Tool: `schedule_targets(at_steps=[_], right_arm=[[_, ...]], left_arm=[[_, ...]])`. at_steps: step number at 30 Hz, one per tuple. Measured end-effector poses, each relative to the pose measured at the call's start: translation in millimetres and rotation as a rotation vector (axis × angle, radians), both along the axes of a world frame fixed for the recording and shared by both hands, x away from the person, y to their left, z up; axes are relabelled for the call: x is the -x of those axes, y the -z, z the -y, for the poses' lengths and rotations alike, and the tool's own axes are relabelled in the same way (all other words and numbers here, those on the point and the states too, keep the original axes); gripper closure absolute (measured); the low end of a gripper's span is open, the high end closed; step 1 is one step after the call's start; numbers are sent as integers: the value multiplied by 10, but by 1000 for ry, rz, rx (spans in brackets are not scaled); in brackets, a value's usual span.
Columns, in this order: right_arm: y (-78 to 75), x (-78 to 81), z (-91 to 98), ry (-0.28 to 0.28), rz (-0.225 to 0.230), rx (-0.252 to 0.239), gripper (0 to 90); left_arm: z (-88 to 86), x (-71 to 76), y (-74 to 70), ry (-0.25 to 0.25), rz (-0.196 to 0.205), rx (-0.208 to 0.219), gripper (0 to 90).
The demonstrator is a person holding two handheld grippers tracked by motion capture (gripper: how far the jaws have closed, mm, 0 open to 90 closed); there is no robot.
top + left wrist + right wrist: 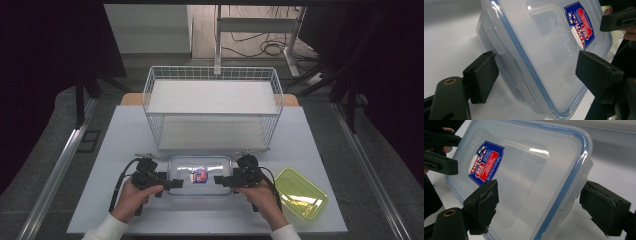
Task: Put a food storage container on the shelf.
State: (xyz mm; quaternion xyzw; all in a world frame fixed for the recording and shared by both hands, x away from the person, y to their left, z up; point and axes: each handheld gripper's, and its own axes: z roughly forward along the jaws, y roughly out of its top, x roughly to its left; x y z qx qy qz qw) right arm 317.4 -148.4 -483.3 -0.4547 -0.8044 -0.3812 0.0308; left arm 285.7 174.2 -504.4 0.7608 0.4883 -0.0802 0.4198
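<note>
Nearest the camera, two white-sleeved forearms, each hand on a black two-jaw gripper. Pale grey tabletop point(125, 130) over grey floor, dark curtains at the sides. Between the grippers, flat on the table, a clear rectangular plastic container with blue-sealed lid point(200, 175), blue-and-red "Lock & Lock" label point(580, 25) (smaller print unreadable). Left gripper point(536, 75) spread wide astride one end, pads off it; right gripper point(537, 202) likewise released astride the other. Behind, a white wire basket point(212, 107); right, a yellow-green plastic tray point(300, 192)

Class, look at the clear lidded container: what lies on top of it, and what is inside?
On the clear container's lid sits a blue-and-red label. Through the frosted plastic nothing shows inside, though the label hides what is beneath it.
</note>
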Motion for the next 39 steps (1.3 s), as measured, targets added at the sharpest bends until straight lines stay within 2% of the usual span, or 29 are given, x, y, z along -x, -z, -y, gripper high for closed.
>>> schedule_targets(at_steps=[4, 6, 8, 10, 13, 15, 16, 17, 18, 25, 30, 39], right_arm=[[30, -25, 15, -7, -25, -25, 144], [56, -35, 10, -22, -52, -40, 129], [62, -37, 7, -24, -58, -39, 124], [82, -52, 24, -23, -90, -55, 125], [82, -51, 44, -22, -109, -64, 149], [65, -42, 64, -18, -103, -66, 191], [34, -27, 101, -9, -92, -72, 261], [34, -27, 101, -9, -92, -72, 261], [16, -18, 138, -4, -88, -83, 306], [17, -8, 174, 6, -94, -104, 342], [35, 9, 248, 5, -97, -151, 393], [14, 50, 278, -15, -76, -150, 422]], left_arm=[[5, 8, -2, -2, 4, 0, 191], [6, 14, -7, 0, 7, -5, 191], [7, 17, -5, 0, 10, -3, 191], [6, 19, -8, 2, 11, -7, 191], [9, 27, -12, 1, 14, -10, 191], [9, 27, -10, 2, 16, -9, 191], [8, 27, -10, 2, 16, -8, 191], [8, 27, -10, 2, 16, -8, 191], [8, 27, -9, 2, 16, -8, 191], [19, 57, -24, 4, 31, -18, 193], [0, 73, -28, 9, 47, -13, 224], [-69, 80, -40, 22, 53, 15, 291]])
